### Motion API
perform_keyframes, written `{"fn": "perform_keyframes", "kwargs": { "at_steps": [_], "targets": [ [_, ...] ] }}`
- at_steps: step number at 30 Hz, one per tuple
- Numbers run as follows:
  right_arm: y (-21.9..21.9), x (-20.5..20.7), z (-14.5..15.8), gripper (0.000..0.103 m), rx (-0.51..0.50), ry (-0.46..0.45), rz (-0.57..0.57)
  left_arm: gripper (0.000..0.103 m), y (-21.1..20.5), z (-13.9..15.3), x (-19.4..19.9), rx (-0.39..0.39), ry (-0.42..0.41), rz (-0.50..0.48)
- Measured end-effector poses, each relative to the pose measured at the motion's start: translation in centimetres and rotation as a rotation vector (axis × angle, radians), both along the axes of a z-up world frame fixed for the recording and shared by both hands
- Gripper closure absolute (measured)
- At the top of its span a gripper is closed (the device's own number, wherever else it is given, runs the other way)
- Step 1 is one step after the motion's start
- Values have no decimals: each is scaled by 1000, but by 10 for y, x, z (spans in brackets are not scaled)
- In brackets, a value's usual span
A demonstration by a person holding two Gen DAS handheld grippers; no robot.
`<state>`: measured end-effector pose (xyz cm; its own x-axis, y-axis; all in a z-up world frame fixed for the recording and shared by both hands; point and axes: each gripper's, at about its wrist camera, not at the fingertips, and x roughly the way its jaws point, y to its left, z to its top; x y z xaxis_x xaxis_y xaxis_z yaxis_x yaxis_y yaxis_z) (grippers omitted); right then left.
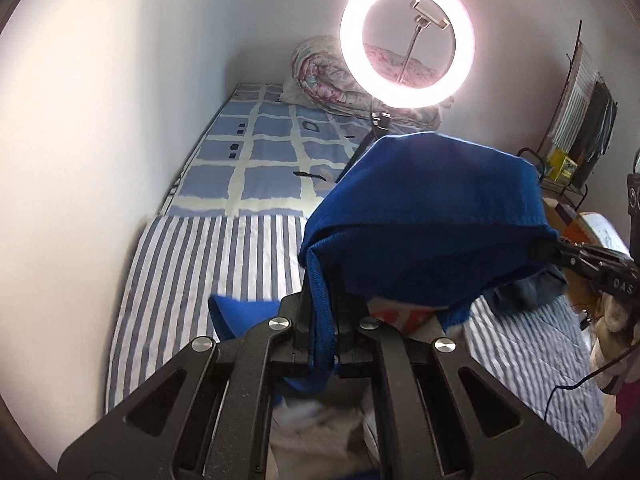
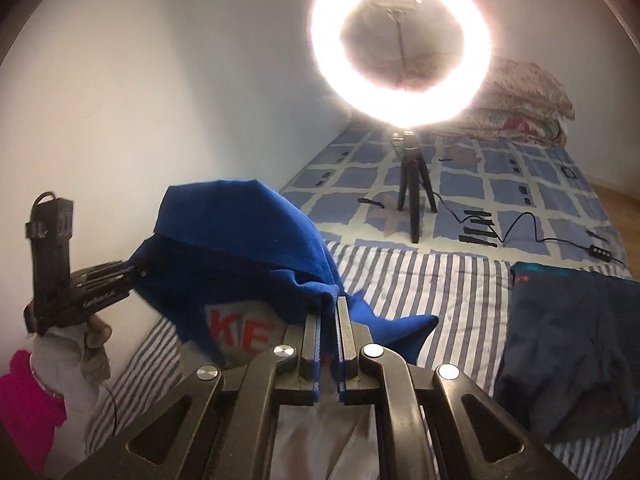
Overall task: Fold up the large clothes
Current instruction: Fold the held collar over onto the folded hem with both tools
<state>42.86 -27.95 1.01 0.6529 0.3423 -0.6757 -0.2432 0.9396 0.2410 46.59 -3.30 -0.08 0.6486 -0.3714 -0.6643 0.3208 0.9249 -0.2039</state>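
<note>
blue shirt lifted by both grippers above the bed

left wrist view: the left gripper (image 1: 326,336) pinches a ribbed edge of the blue shirt (image 1: 420,216), which drapes toward 2 o'clock, where the right gripper (image 1: 560,254) clamps its other edge. the cloth looks soft, light and floppy; hems and corners seem the best holds. the striped sheet (image 1: 200,280) lies at 9 o'clock, the ring light (image 1: 408,40) at 12.

right wrist view: the right gripper (image 2: 329,340) is pressed together on the shirt's (image 2: 240,248) hem. the left gripper (image 2: 132,276) sits at 9 o'clock, dark clothes (image 2: 572,340) at 3, a bare wall (image 2: 160,80) behind.
</note>
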Motion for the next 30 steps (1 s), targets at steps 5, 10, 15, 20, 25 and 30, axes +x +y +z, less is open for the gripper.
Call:
{"fn": "perform_keyframes", "kwargs": {
  "at_steps": [5, 10, 15, 20, 25, 30],
  "targets": [
    [15, -68, 16, 100, -11, -20, 36, 100, 14, 9, -50, -36, -9, -6],
    [34, -137, 20, 100, -21, -18, 70, 100, 32, 4, -109, -71, 6, 11],
    [60, -205, 10, 100, -74, -27, 124, 100, 48, -12, -168, -73, 17, 5],
    [79, -261, -23, 100, -135, 5, 143, 100, 54, -38, -218, 19, 26, -33],
    [82, -291, -63, 100, -159, 62, 142, 100, 61, -67, -272, 115, 65, -96],
    [89, -312, -98, 103, -212, 104, 180, 100, 76, -91, -314, 143, 132, -122]
  ]
}}
